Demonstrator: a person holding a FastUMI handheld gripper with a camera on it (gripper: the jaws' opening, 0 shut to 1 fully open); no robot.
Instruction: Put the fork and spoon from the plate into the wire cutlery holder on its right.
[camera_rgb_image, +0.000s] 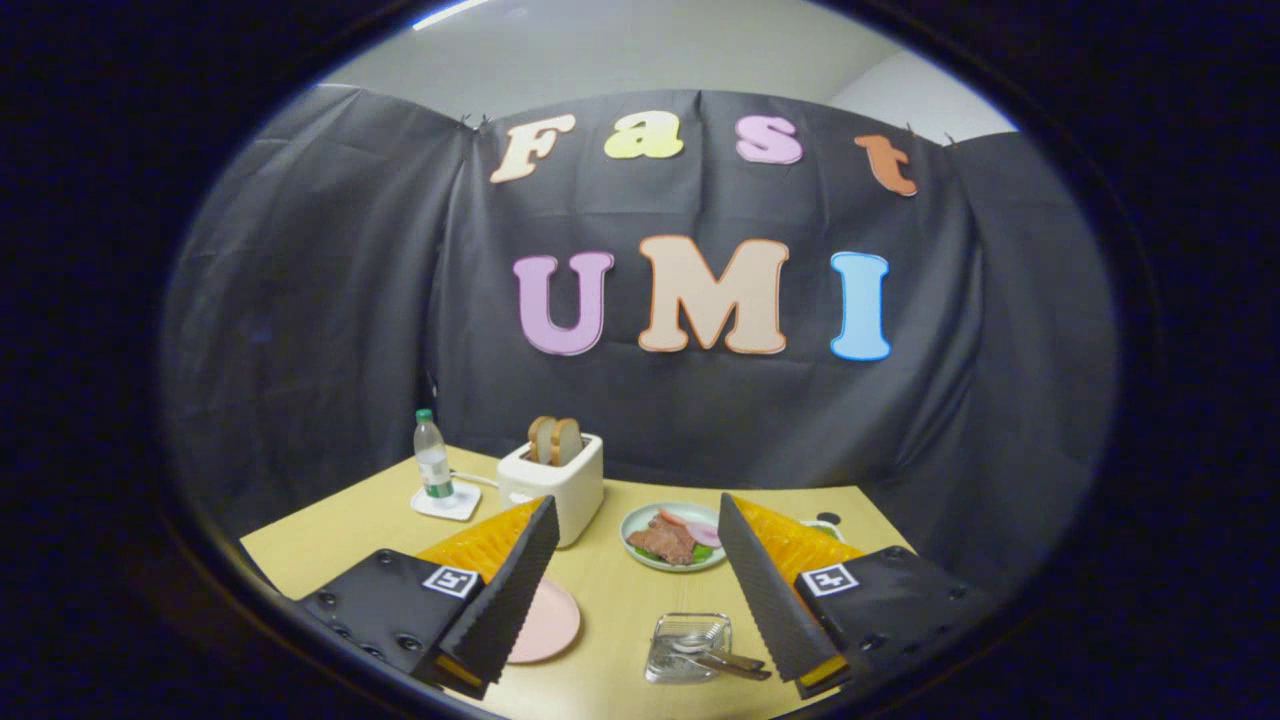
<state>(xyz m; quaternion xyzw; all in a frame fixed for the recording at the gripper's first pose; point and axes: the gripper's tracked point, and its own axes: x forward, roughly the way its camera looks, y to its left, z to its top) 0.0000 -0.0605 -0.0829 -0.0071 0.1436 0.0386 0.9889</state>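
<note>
Gripper view: jaws (640, 600) spread, empty, above the worktop (600, 690). Cutlery (715, 655) lies in the holder (688, 648): thin, stiff, slippery metal; pinch mid-handle.

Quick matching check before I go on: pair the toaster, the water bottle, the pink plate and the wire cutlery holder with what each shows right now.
The hand-held gripper is open.

1. toaster
2. water bottle
3. pink plate
4. wire cutlery holder

A. stands on a white coaster
B. partly hidden by the left finger
C. two bread slices stick up from it
D. cutlery lies in it, between the fingers

Pairs: 1-C, 2-A, 3-B, 4-D
</note>
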